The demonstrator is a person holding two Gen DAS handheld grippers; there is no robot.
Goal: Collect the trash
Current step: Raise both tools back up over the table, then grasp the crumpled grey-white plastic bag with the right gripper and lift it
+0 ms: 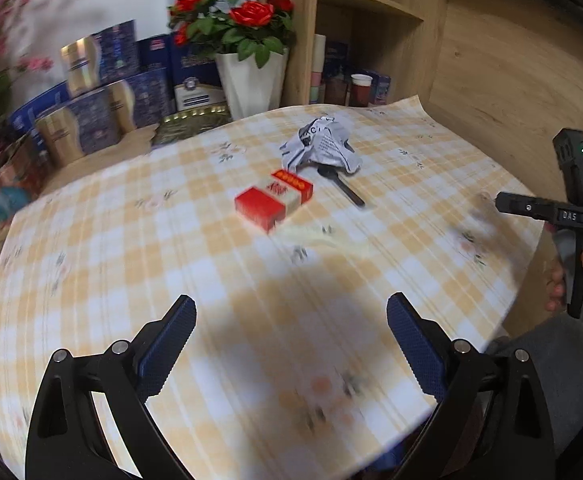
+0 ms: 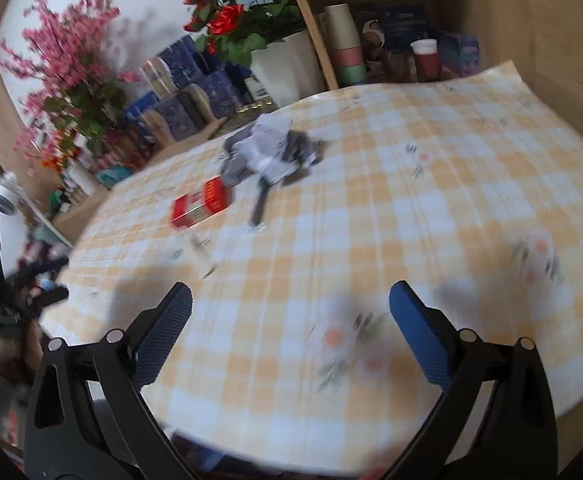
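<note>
I hold both tongs, left and right, spread and empty above the surface, near the box, wrapper and spoon.

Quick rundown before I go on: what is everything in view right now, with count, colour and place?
crumpled paper: one, grey-white with print, far middle of the table.
red box: one, red and cream, just in front of the paper.
dark utensil: one, black, handle sticking out from beside the paper.
clear wrapper: one, pale, blurred, in front of the box.
tablecloth: one, yellow and white check with flowers.
rose pot: one, white with red roses, behind the table.
pink blossoms: one bunch, far left.
blue boxes: several, left of the pot.
paper cups: one stack, on the shelf.
left gripper: open, empty, over the table's near edge.
right gripper: open, empty, likewise.
</note>
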